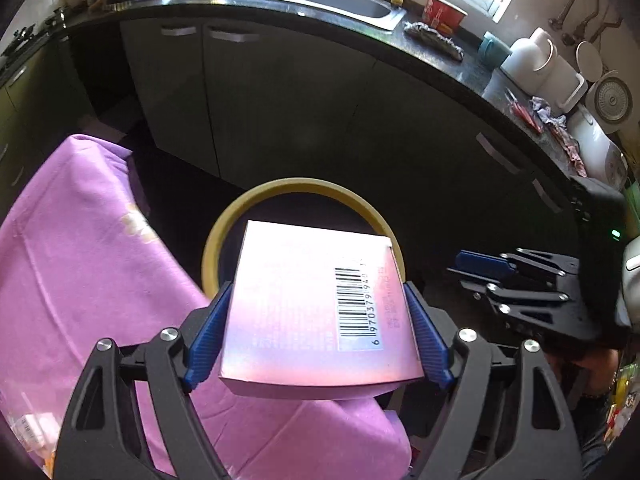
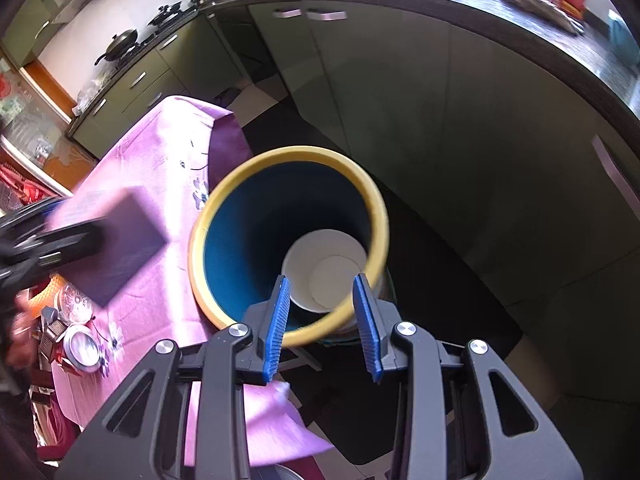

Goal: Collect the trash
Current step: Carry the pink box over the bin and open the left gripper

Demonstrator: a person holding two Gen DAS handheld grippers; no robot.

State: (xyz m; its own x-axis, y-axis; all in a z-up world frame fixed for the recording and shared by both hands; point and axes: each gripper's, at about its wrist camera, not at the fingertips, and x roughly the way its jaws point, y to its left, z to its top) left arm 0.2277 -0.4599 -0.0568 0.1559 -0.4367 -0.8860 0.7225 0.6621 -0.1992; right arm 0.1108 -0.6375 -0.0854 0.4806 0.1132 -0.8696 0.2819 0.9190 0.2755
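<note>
Left wrist view shows the table (image 1: pixel 72 248) under its purple cloth, with the yellow-rimmed bin (image 1: pixel 248 204) just beside its edge. The left tool (image 1: pixel 318 336) is clamped on the pink box (image 1: pixel 316 300), pads against its two long sides, and holds it over the bin's mouth. The box looks like thin printed card: probably light, stiff along its edges, easily dented on the broad faces, with a slightly glossy skin, so the side-edge hold seems the sound one. The box covers most of the opening, so the bin's inside is hidden here, as is the box's underside.

From the right wrist, the bin (image 2: pixel 224 216) shows a blue inner wall and a white paper cup (image 2: pixel 324 268) lying at the bottom. The right tool (image 2: pixel 322 320) hangs over the near rim with its jaws moderately apart and nothing between them. The box (image 2: pixel 116 248) is blurred at the left there, and small objects at the table's corner are too smeared to name.
</note>
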